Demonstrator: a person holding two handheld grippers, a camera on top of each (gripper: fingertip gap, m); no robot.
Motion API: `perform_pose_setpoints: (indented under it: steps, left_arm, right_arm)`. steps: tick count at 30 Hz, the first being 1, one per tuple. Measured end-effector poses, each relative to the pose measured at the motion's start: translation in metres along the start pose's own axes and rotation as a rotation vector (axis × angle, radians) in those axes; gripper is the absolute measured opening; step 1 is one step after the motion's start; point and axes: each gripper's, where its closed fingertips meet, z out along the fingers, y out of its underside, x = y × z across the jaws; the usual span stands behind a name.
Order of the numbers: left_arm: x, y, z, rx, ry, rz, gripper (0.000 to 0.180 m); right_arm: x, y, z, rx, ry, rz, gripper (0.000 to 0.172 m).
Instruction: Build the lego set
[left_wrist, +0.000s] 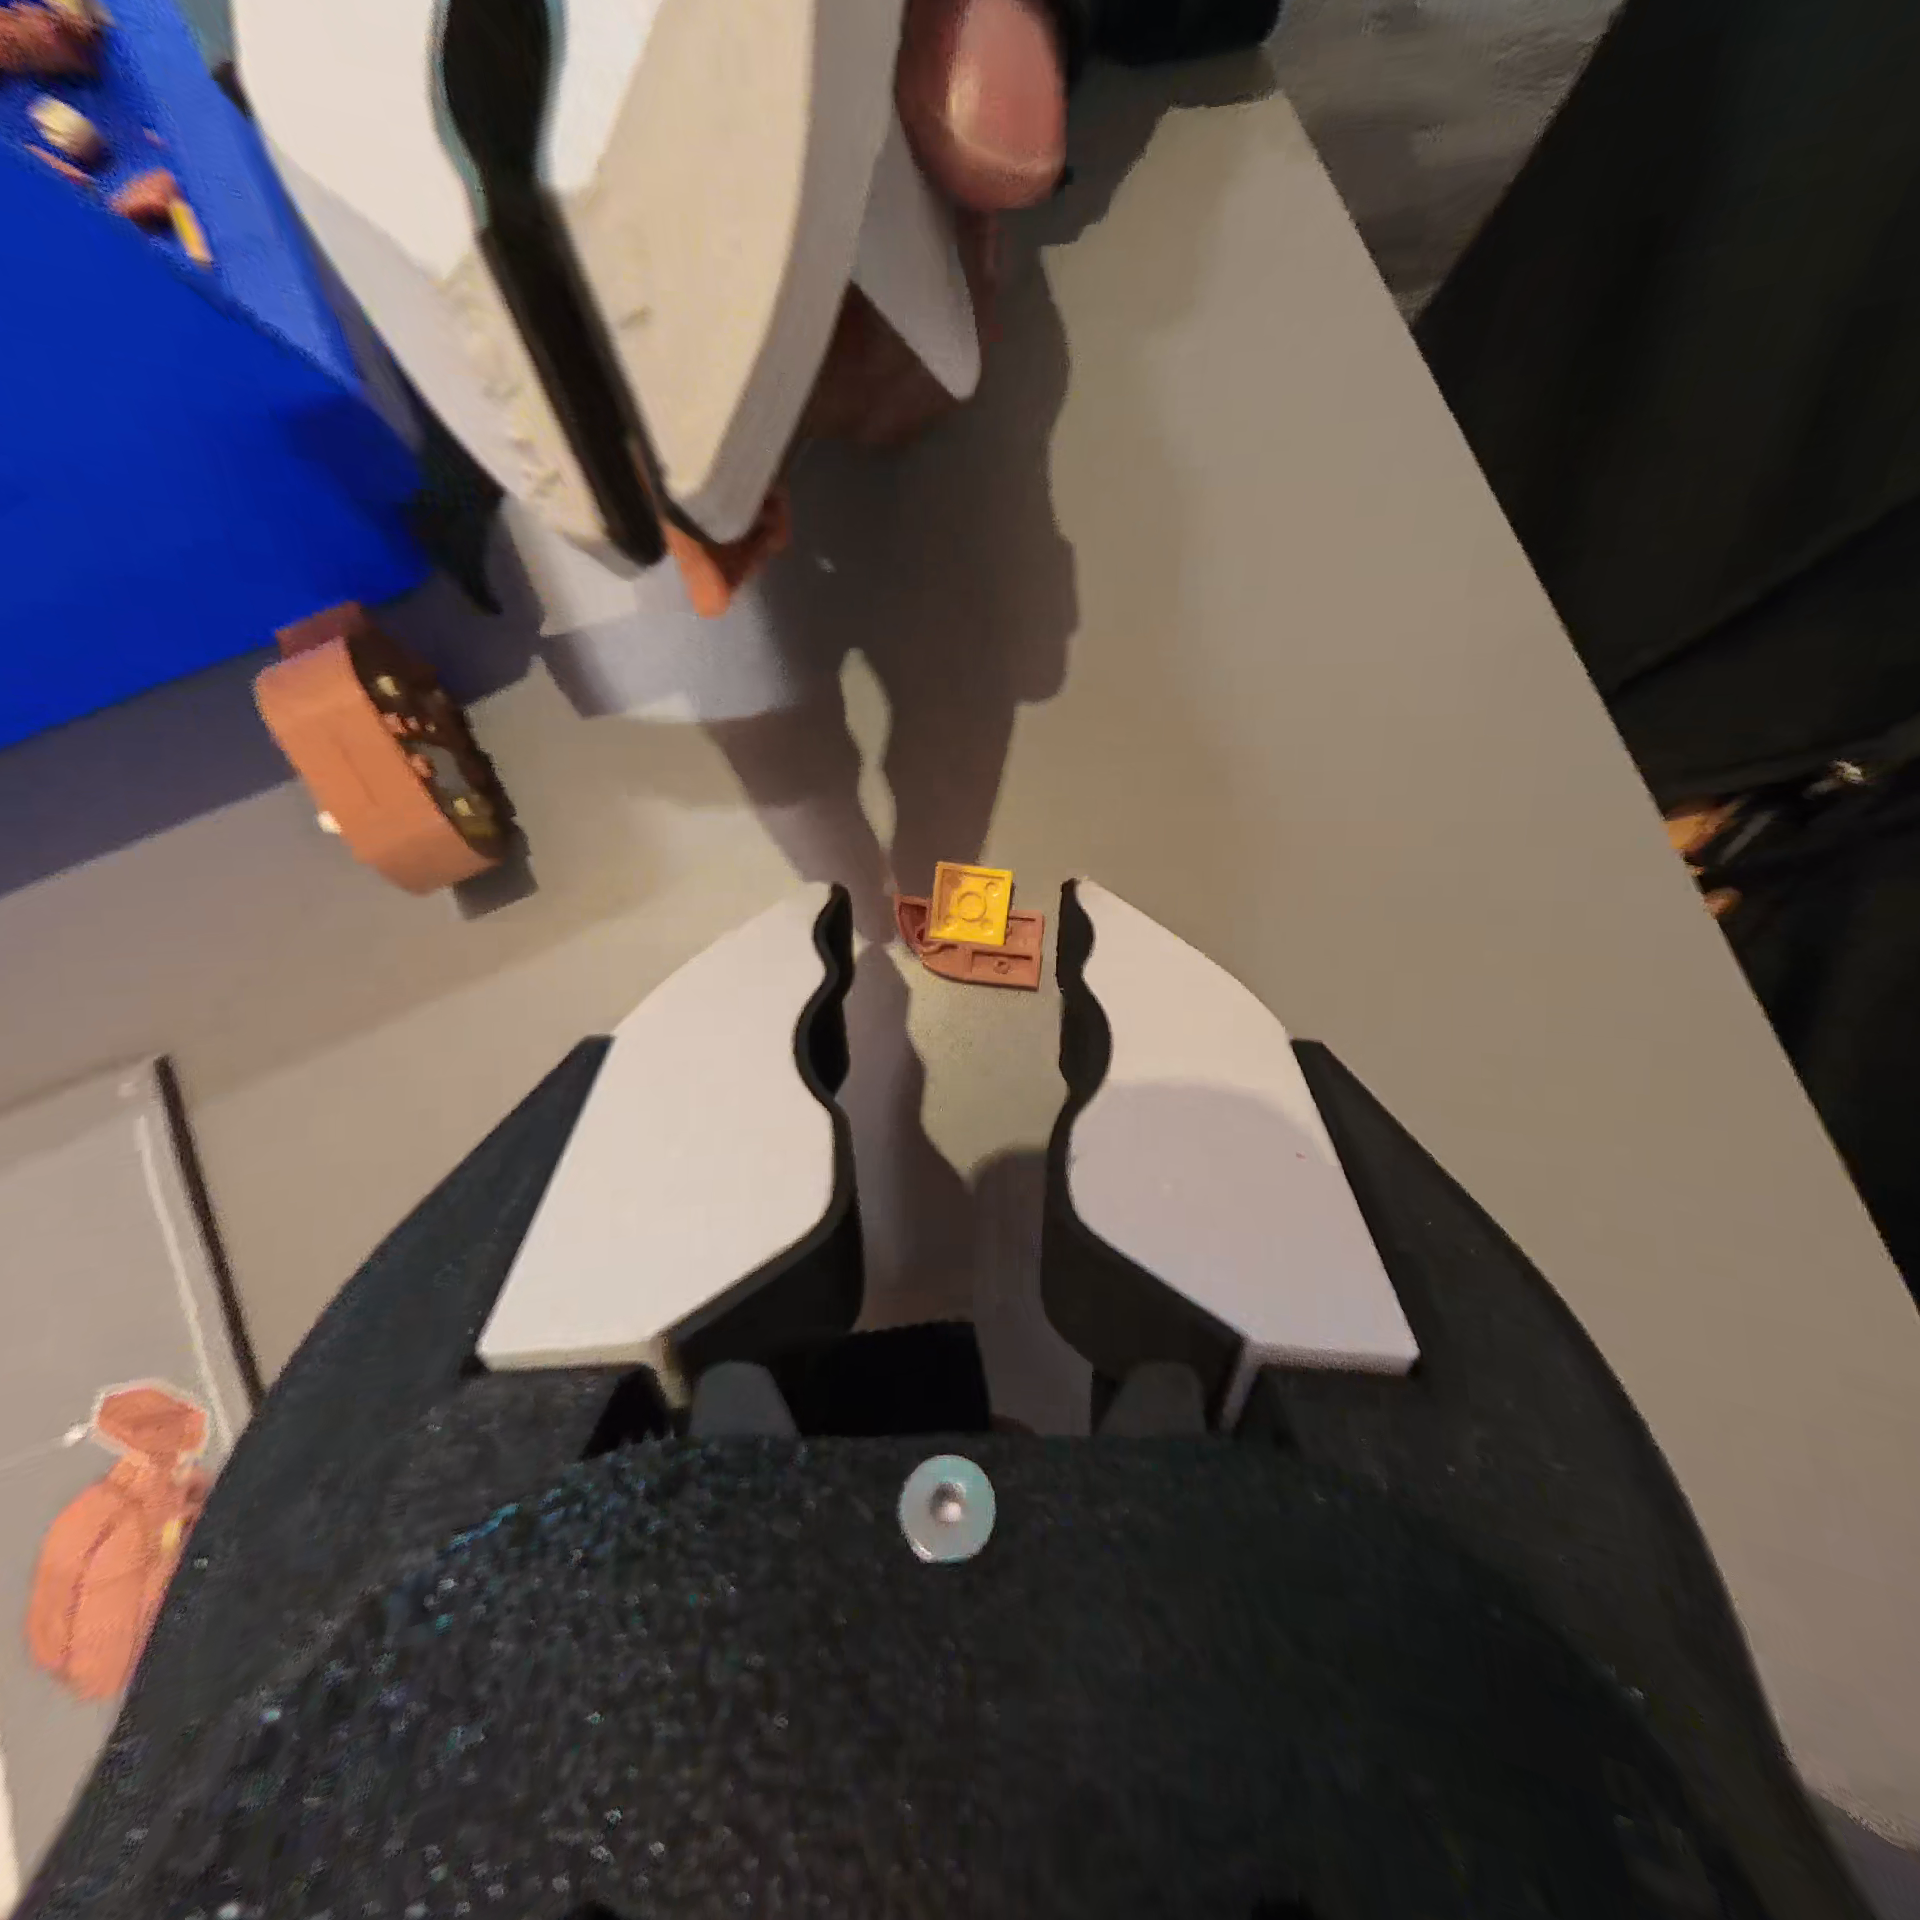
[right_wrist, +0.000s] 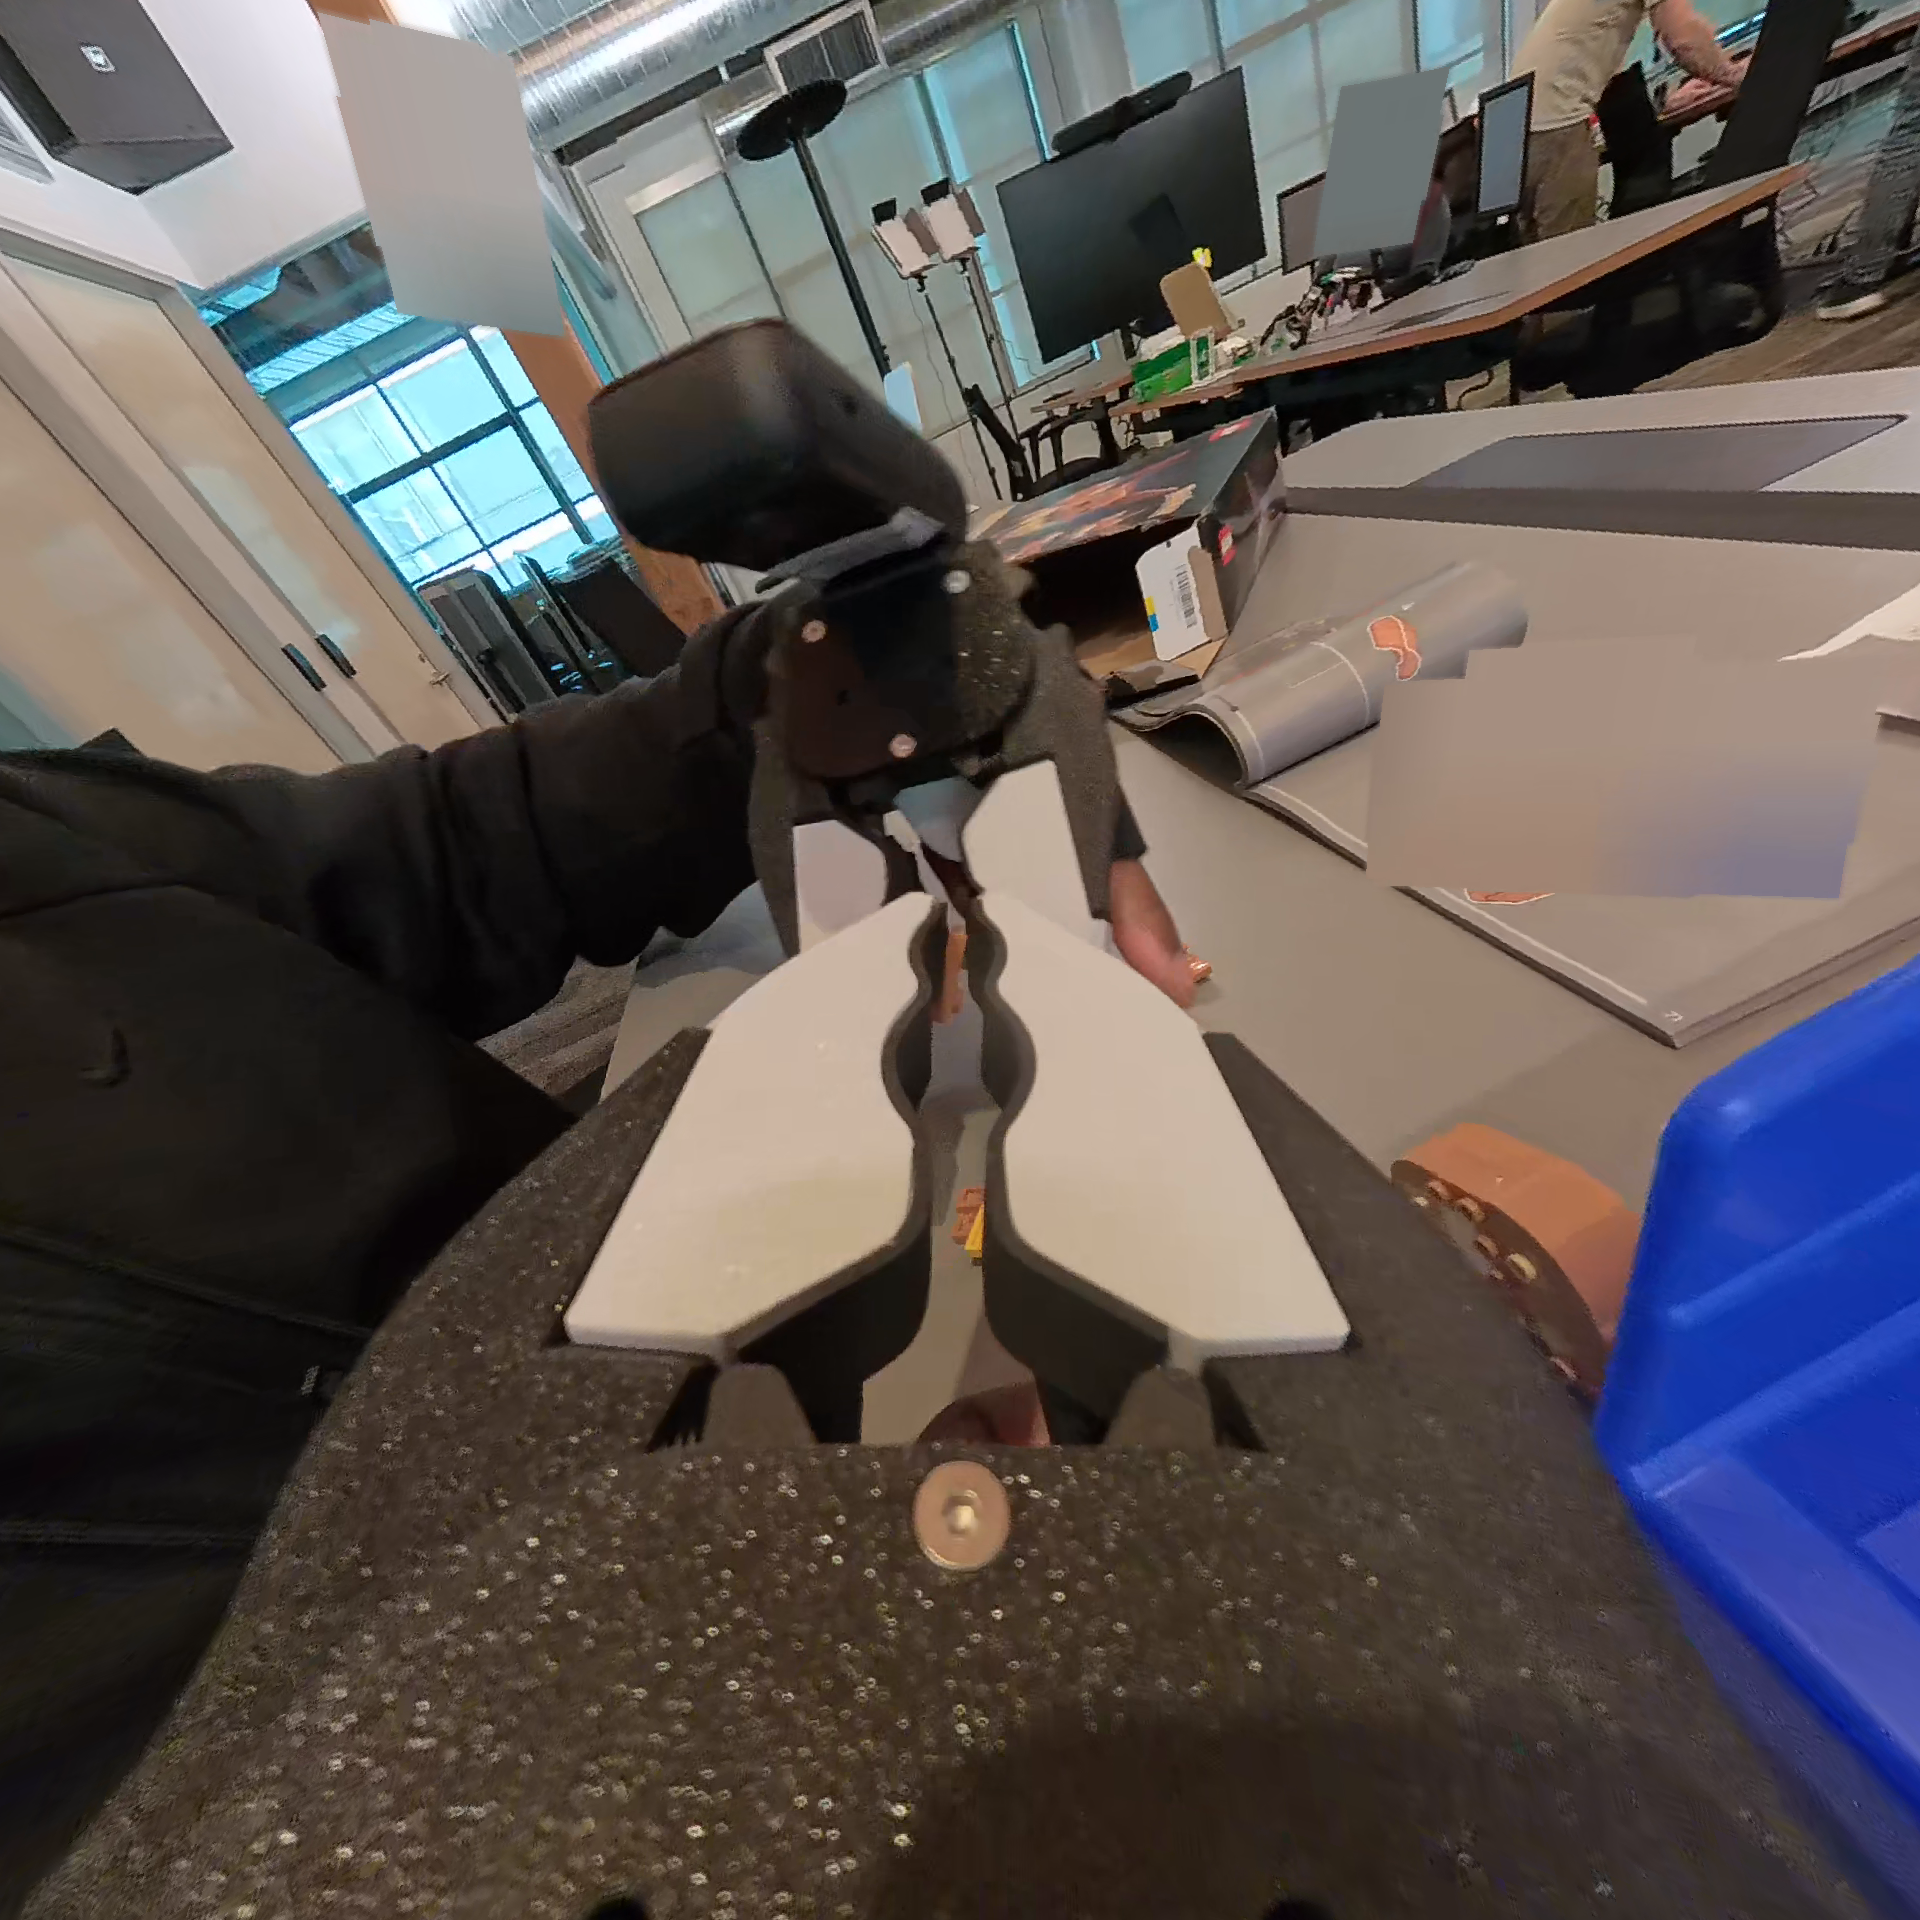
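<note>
My left gripper (left_wrist: 956, 909) is open just above the grey table (left_wrist: 1247, 727). A small brown plate (left_wrist: 997, 964) with a yellow square plate (left_wrist: 971, 904) on it lies on the table just past my fingertips, in line with the gap; the pads do not touch it. My right gripper (right_wrist: 961, 914) is shut on a thin brown piece (right_wrist: 951, 982), held edge-on between the pads. In the left wrist view the right gripper (left_wrist: 675, 540) hangs above the table at upper left with that brown piece (left_wrist: 717, 571) at its tips. The left gripper (right_wrist: 925, 852) shows beyond my right fingertips.
A blue bin (left_wrist: 156, 416) stands at the left, also in the right wrist view (right_wrist: 1787, 1299). A brown rounded brick assembly (left_wrist: 384, 758) lies beside it. An open instruction booklet (right_wrist: 1351, 727) and a cardboard box (right_wrist: 1174, 499) lie farther back. A person in black stands at the table's edge. Tip to tip, the grippers are about 8 centimetres apart.
</note>
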Motion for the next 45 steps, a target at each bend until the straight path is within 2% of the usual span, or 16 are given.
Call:
perform_pose_setpoints:
  steps: [2,7,9,12,16,20,25,28,33,36,40,45]
  left_arm:
    - [0.000,0.001,0.005,-0.023,0.082,-0.010,0.036]
    - [0.000,0.008,0.018,-0.061,0.182,0.013,0.037]
    - [-0.001,0.016,0.023,-0.100,0.184,0.032,0.034]
    - [-0.001,0.014,0.024,-0.088,0.158,0.045,0.026]
    - [0.006,0.016,0.023,-0.082,0.151,0.024,0.024]
    - [0.014,0.018,0.021,-0.044,0.122,-0.044,0.024]
    - [0.021,0.014,0.015,0.083,0.076,-0.182,0.024]
    - [0.013,0.003,0.002,0.211,-0.010,-0.277,0.024]
    - [-0.009,-0.029,-0.045,0.629,-0.248,-0.429,0.024]
    - [-0.005,-0.039,-0.065,0.787,-0.389,-0.428,0.023]
    - [0.000,-0.038,-0.078,0.844,-0.547,-0.437,0.024]
    - [-0.004,-0.015,-0.111,0.869,-0.765,-0.439,0.024]
  right_arm:
    - [0.000,-0.001,-0.001,0.003,-0.004,-0.005,0.003]
    - [0.002,-0.009,-0.009,0.037,-0.006,-0.003,0.003]
    - [0.004,-0.010,-0.011,0.043,-0.002,-0.002,0.003]
    - [0.006,-0.012,-0.014,0.051,0.008,-0.003,0.003]
    - [0.003,-0.013,-0.013,0.057,0.007,-0.008,0.003]
    - [0.001,-0.015,-0.013,0.080,-0.008,0.002,0.003]
    - [-0.009,-0.024,-0.016,0.151,-0.070,0.014,0.003]
    - [-0.014,-0.028,-0.016,0.187,-0.103,0.032,0.003]
    - [-0.021,-0.030,-0.012,0.222,-0.133,0.051,0.003]
    - [-0.027,-0.023,-0.004,0.191,-0.147,0.036,0.003]
    - [-0.028,-0.011,0.006,0.141,-0.124,0.012,0.003]
    - [-0.026,-0.002,0.021,0.067,-0.060,-0.098,0.003]
